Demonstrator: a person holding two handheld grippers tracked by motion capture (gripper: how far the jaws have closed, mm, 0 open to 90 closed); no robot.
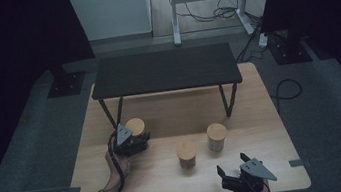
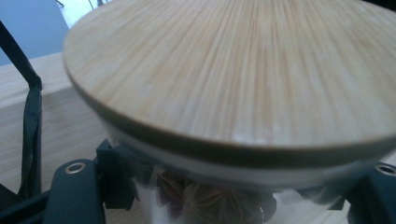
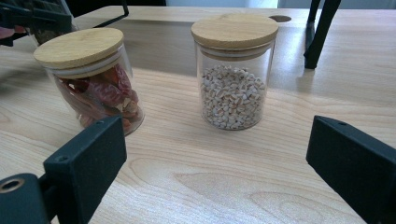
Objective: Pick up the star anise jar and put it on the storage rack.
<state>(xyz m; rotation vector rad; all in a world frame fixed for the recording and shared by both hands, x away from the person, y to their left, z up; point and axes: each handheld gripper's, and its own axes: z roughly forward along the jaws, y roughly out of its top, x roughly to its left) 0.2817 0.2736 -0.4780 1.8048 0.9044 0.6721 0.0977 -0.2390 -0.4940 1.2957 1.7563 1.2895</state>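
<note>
Three jars on the wooden table [image 1: 160, 183], and the left gripper [image 1: 132, 143] has already clamped the far-left star anise jar [image 1: 136, 126], which stands upright by the black shelf's leg, so any lift goes straight up. Its lid [image 2: 233, 70] blocks most of the glass and jaws. The right gripper [image 1: 230, 167] is wide open and empty, well short of the chili jar [image 3: 91, 77] and grain jar [image 3: 233, 70].

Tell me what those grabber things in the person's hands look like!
Each hand-held gripper is black, with two flat, blocky jaws that have small round screw holes near the base. The left hand-held gripper and the right hand-held gripper each carry a grey three-cornered plate on top. A dark cable loops down from the left one along the forearm. The forearms are bare, with no sleeves showing.
</note>
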